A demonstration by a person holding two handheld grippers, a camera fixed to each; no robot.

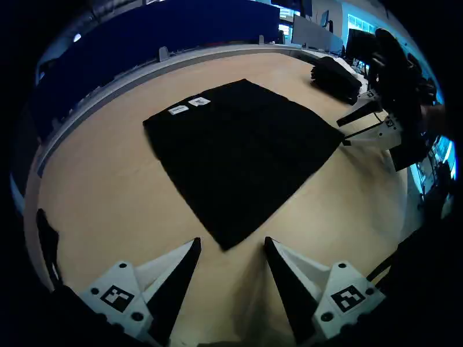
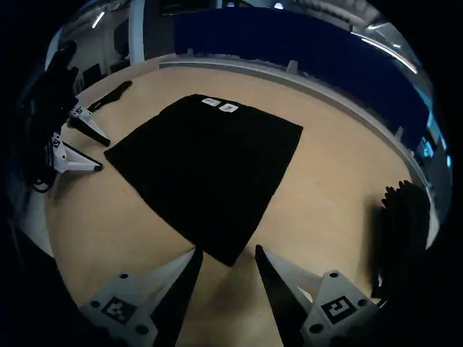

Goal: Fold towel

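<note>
**Left hand-held gripper**: fingers apart, nothing clamped between them. The black towel lies spread flat on the light wooden surface directly ahead of it. The towel's nearest corner points into the gap between the two fingertips. Whether either finger touches the cloth cannot be told.

**Right hand-held gripper**: fingers likewise apart, nothing clamped. In the right gripper view a different corner of the same towel sits in the opening between its fingertips; contact again cannot be told.

**Relative positions:**
- In the left gripper view, the right hand-held gripper stands ahead and to the right, with its white fingers aimed at the towel's right-hand corner, tips just beside it.
- In the right gripper view, the left hand-held gripper stands ahead and to the left, its spread fingers just beside the towel's left-hand corner.

**Towel detail:** two small white labels lie side by side at the corner farthest from both hand-held grippers – lettering too small to make out.

**Other items:**
- A stack of dark folded cloth rests on the surface beyond the right hand-held gripper, well apart from the towel.
- A narrow black item lies on the surface beyond the left hand-held gripper – its nature cannot be told.
- A blue partition runs along the far edge of the surface.
</note>
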